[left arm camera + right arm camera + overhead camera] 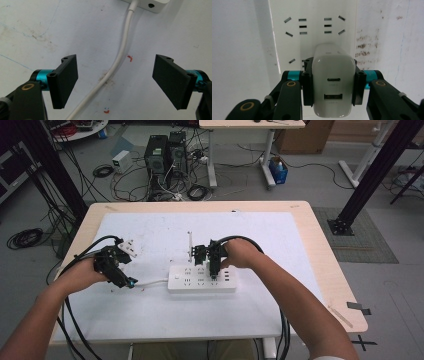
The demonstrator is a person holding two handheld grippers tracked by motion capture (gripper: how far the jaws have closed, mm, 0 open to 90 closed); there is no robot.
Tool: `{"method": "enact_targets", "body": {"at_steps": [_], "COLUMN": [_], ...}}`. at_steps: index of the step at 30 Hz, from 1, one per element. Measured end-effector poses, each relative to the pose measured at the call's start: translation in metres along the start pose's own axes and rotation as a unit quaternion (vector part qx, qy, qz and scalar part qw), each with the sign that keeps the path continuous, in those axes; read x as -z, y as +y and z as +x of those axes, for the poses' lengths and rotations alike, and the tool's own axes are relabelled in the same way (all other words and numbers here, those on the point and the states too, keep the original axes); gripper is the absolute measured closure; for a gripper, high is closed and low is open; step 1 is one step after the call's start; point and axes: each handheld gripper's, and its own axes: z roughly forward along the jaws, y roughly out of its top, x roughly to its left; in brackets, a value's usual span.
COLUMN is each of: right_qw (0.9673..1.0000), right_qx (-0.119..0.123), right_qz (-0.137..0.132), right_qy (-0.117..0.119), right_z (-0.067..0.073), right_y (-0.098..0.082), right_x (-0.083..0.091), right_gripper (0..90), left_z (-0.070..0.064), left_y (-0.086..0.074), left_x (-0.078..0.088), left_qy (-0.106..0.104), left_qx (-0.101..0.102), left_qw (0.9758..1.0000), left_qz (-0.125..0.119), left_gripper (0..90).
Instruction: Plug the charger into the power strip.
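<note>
White USB charger block [333, 82], clenched in the right gripper [333, 85], needs straight-down pressure into the white plastic power strip [201, 279]; left gripper [115, 82] gapes around its cord [117, 60].

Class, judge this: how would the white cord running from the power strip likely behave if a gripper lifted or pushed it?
The white cord lies in a loose curve, so it is probably floppy and would sag. One end joins the power strip, so a pull might drag that along. Its smooth round skin could slip between flat pads.

High view overhead facing forward, tool views close, sharing power strip [201, 279]
</note>
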Motion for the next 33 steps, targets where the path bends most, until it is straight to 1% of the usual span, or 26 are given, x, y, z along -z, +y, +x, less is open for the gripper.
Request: {"method": "enact_targets", "body": {"at_steps": [2,3,5,6,7,9,11,13,16,17,18,21,24,27,29,33], "right_qw": [1.0000,0.9999,0.9996,0.9994,0.9991,0.9987,0.9985,0.9989,0.9996,0.9998,0.9999,1.0000,1.0000,1.0000,0.9998,0.9994], "right_qx": [-0.004,-0.008,-0.017,-0.018,-0.025,-0.027,-0.027,-0.024,-0.016,-0.008,-0.008,0.000,-0.001,-0.004,-0.009,-0.011], "right_qz": [-0.002,-0.002,-0.005,-0.007,-0.007,-0.011,-0.014,-0.012,-0.008,-0.010,-0.005,0.000,0.001,-0.002,-0.005,-0.012], "right_qy": [0.006,0.011,0.023,0.029,0.034,0.041,0.045,0.039,0.020,0.016,0.013,-0.001,-0.001,0.006,0.015,0.029], "right_z": [-0.002,-0.003,-0.007,-0.009,-0.010,-0.013,-0.014,-0.012,-0.005,-0.005,-0.003,0.001,0.001,-0.002,-0.004,-0.009], "right_y": [-0.001,-0.001,-0.002,-0.002,-0.003,-0.003,-0.004,-0.003,-0.002,-0.002,-0.001,0.001,0.001,0.000,-0.001,-0.002], "right_x": [0.000,0.000,0.000,0.000,0.000,-0.001,-0.001,-0.001,-0.001,-0.001,-0.001,-0.002,-0.002,-0.002,-0.003,-0.004], "right_gripper": [62.8,62.8,62.8,62.8,62.8,62.7,62.8,62.8,62.8,62.8,62.8,62.8,62.8,62.8,62.8,62.8], "left_z": [0.001,0.002,0.002,0.002,0.002,0.002,0.002,0.002,0.003,0.004,0.004,0.004,0.004,0.004,0.004,0.003], "left_y": [-0.001,-0.001,0.000,0.000,0.000,0.001,0.001,0.002,0.003,0.003,0.004,0.005,0.004,0.003,0.003,0.004], "left_x": [0.001,0.002,0.003,0.003,0.003,0.003,0.002,0.001,-0.001,0.000,-0.001,-0.001,0.000,0.000,0.001,0.001], "left_qy": [-0.001,-0.001,-0.001,0.000,-0.001,-0.002,-0.003,-0.004,-0.005,-0.006,-0.006,-0.007,-0.007,-0.007,-0.006,-0.007], "left_qx": [0.002,0.000,0.001,0.005,0.003,0.002,-0.004,-0.002,0.002,-0.002,0.002,-0.001,0.000,0.003,0.001,0.001], "left_qw": [1.0000,1.0000,1.0000,1.0000,1.0000,1.0000,1.0000,1.0000,1.0000,1.0000,0.9999,0.9999,0.9999,0.9998,0.9999,0.9999], "left_qz": [-0.002,0.001,-0.003,-0.006,-0.007,-0.005,-0.001,-0.002,-0.008,-0.004,-0.010,-0.011,-0.014,-0.016,-0.015,-0.014], "left_gripper": [20.7,20.7,20.7,20.7,20.7,20.7,20.7,20.7,20.7,20.7,20.7,20.7,20.7,20.7,20.7,20.7]}}
